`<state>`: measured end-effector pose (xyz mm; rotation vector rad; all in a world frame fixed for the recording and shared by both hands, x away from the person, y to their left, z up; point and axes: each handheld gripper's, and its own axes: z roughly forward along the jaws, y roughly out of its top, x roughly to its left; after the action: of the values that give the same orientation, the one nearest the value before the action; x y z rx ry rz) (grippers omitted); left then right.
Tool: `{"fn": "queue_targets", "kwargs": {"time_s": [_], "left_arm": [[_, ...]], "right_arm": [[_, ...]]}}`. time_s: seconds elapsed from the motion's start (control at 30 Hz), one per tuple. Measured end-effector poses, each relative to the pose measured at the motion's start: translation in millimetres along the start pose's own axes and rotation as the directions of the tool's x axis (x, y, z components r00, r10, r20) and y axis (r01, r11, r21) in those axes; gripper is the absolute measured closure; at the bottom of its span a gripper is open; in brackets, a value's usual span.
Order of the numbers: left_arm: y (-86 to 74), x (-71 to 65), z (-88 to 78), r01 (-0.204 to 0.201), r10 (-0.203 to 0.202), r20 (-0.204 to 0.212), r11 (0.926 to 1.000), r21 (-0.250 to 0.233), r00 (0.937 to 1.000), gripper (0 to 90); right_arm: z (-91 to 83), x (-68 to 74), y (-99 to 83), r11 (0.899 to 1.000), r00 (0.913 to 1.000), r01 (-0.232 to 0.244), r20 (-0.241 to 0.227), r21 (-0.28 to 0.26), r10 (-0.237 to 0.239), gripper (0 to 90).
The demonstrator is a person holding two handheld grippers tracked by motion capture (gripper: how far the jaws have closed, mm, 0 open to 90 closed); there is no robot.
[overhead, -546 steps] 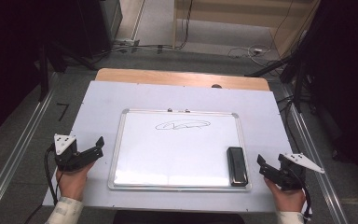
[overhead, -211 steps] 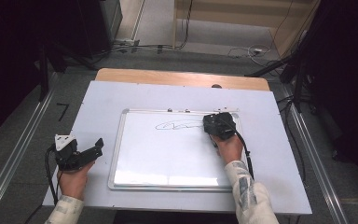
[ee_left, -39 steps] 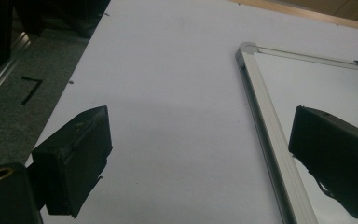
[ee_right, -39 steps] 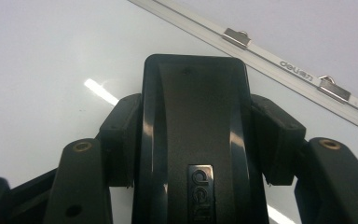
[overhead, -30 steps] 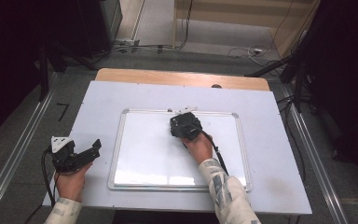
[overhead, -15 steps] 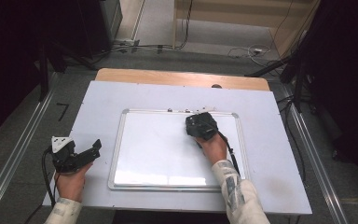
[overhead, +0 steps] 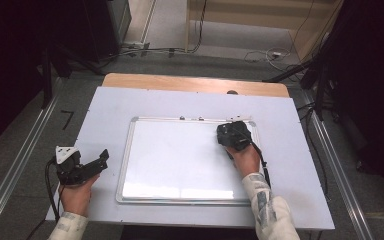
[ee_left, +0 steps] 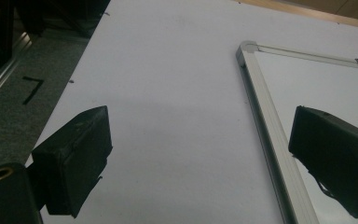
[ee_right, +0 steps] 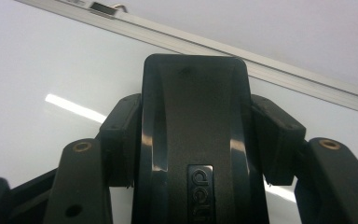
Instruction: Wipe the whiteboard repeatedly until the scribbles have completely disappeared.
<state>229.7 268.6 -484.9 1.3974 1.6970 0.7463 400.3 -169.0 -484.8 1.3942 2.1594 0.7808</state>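
The right gripper (overhead: 234, 136) has its fingers (ee_right: 121, 140) clamped on the sides of a black plastic eraser (ee_right: 195, 140), pressed flat on the whiteboard (overhead: 180, 160) near its far right corner. The eraser's long axis runs along the fingers, toward the aluminium frame just ahead. The board is glossy, apparently clean. The left gripper (overhead: 87, 167) rests on the matte counter (overhead: 120, 105) beside the board, fingers apart.

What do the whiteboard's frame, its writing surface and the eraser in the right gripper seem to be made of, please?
The whiteboard frame looks like brushed silvery metal, probably aluminium, with a ridged profile. The writing surface looks glossy and coated, since it mirrors a light streak. The eraser held in the right gripper looks like moulded black plastic, semi-gloss, with an embossed logo.
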Motion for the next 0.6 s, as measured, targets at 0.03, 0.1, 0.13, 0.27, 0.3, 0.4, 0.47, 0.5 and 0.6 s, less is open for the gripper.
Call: {"fn": "queue_targets", "kwargs": {"time_s": [0.03,0.1,0.13,0.27,0.3,0.4,0.47,0.5,0.6], "left_arm": [[0.0,0.0,0.0,-0.001,0.001,0.000,1.0000,0.000,1.0000,6.2],[0.0,0.0,-0.1,-0.001,0.001,0.000,1.0000,0.000,1.0000,6.2],[-0.1,0.0,0.0,-0.001,0.001,0.000,1.0000,0.000,1.0000,6.2],[-0.1,-0.1,-0.2,-0.002,0.002,0.000,1.0000,0.001,1.0000,6.2],[-0.1,0.0,-0.2,-0.001,0.001,0.000,1.0000,0.000,1.0000,6.2],[-0.1,0.2,-0.1,0.000,0.000,-0.002,1.0000,0.001,1.0000,6.3],[-0.1,0.3,-0.2,0.000,0.000,-0.001,1.0000,0.001,1.0000,6.2],[-0.1,0.2,-0.3,0.001,-0.001,-0.002,1.0000,0.001,1.0000,6.3],[-0.2,0.2,-0.3,0.002,-0.002,-0.003,1.0000,0.002,1.0000,6.3]], "right_arm": [[-0.4,-2.4,-0.7,1.000,1.0000,-0.002,0.005,0.000,0.002,39.4],[-1.8,-9.3,-2.6,1.000,0.9998,-0.016,0.014,0.002,0.016,39.3],[-2.2,-11.9,-3.2,1.000,0.9997,-0.018,0.019,0.003,0.018,39.4],[-3.4,-22.7,-5.4,0.999,0.9986,-0.037,0.038,0.004,0.037,39.3],[-3.8,-25.6,-5.9,0.999,0.9981,-0.045,0.043,0.006,0.045,39.3],[-4.3,-30.9,-7.0,0.999,0.9972,-0.054,0.053,0.005,0.053,39.3],[-4.9,-33.4,-7.8,0.998,0.9966,-0.060,0.057,0.006,0.059,39.3],[-5.1,-34.4,-8.2,0.998,0.9959,-0.067,0.062,0.004,0.066,39.3],[-6.0,-37.2,-9.7,0.997,0.9950,-0.074,0.067,0.002,0.074,39.3]]}}
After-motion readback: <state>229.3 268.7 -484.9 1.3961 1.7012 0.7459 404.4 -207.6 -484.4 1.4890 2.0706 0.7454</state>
